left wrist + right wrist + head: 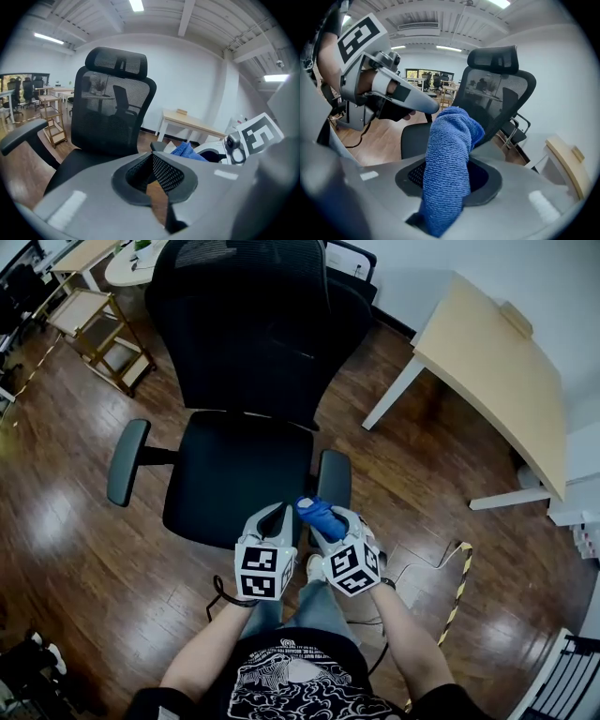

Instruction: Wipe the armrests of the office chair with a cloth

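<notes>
Cloth (448, 154) pinched in R gripper (328, 519) jaws; L gripper (152, 161) jaws together.

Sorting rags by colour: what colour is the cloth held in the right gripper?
Blue, a terry-textured cloth, clearest in the right gripper view.

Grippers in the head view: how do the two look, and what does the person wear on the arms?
The left gripper and the right gripper are light grey moulded shells that narrow toward the front. Each carries a white cube with black square markers. The fingers are dark and dotted inside. The person wears a black short-sleeved T-shirt with a white print.
</notes>
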Tool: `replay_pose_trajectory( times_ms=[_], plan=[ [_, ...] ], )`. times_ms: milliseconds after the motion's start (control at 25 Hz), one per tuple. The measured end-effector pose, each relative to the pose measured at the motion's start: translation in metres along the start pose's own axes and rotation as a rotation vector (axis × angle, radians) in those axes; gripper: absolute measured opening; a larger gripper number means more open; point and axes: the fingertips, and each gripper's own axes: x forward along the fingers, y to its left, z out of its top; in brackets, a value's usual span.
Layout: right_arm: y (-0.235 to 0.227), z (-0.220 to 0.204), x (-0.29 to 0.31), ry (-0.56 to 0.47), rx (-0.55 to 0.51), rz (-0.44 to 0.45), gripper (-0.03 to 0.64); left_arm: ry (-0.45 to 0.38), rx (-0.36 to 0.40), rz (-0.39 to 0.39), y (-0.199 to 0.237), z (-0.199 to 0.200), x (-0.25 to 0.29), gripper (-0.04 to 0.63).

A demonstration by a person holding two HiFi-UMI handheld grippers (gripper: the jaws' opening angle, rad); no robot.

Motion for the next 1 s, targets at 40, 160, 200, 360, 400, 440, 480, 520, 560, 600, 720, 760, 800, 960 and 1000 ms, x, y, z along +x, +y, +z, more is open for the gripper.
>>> replay_pose_trajectory(
  times_ms=[40, 160, 200, 360, 400, 440, 480, 520, 560, 600, 720, 760, 800, 960, 1000],
  plan=[
    [0.005, -0.001, -0.002, -0.001, 0.010, -0.010, 0.144, -0.001, 0.004, -0.007, 0.001, 0.000, -0.002, 0.005],
    [0.018, -0.004, -0.009, -0.006, 0.038, -0.044, 0.144, -0.003, 0.022, -0.032, -0.001, 0.000, -0.006, 0.005],
    [0.021, -0.005, -0.012, -0.011, 0.051, -0.055, 0.144, -0.001, 0.030, -0.041, -0.002, 0.000, -0.007, 0.005],
    [0.031, -0.008, -0.020, -0.034, 0.097, -0.095, 0.144, 0.004, 0.055, -0.069, -0.008, -0.002, -0.008, 0.005],
    [0.034, -0.009, -0.023, -0.040, 0.102, -0.103, 0.144, 0.004, 0.058, -0.073, -0.009, -0.003, -0.009, 0.005],
    [0.037, -0.010, -0.025, -0.045, 0.105, -0.112, 0.144, 0.005, 0.062, -0.077, -0.010, -0.003, -0.010, 0.005],
    [0.041, -0.011, -0.027, -0.049, 0.107, -0.120, 0.144, 0.005, 0.066, -0.080, -0.011, -0.004, -0.011, 0.005],
    [0.045, -0.012, -0.028, -0.052, 0.110, -0.126, 0.144, 0.007, 0.071, -0.083, -0.012, -0.005, -0.012, 0.005],
    [0.050, -0.014, -0.029, -0.055, 0.116, -0.129, 0.144, 0.008, 0.075, -0.086, -0.012, -0.006, -0.013, 0.005],
    [0.054, -0.015, -0.029, -0.055, 0.122, -0.129, 0.144, 0.009, 0.078, -0.087, -0.012, -0.007, -0.014, 0.005],
    [0.065, -0.021, -0.026, -0.047, 0.134, -0.122, 0.144, 0.009, 0.082, -0.086, -0.008, -0.008, -0.016, 0.005],
    [0.067, -0.021, -0.025, -0.046, 0.135, -0.120, 0.144, 0.007, 0.082, -0.083, -0.006, -0.008, -0.017, 0.005],
    [0.069, -0.020, -0.024, -0.046, 0.136, -0.119, 0.144, 0.004, 0.081, -0.079, -0.004, -0.007, -0.018, 0.005],
    [0.070, -0.003, -0.023, -0.085, 0.158, -0.121, 0.144, -0.008, 0.066, -0.065, 0.004, -0.004, -0.025, 0.005],
    [0.067, 0.002, -0.021, -0.096, 0.177, -0.120, 0.144, -0.011, 0.062, -0.063, 0.006, -0.003, -0.027, 0.005]
  ],
)
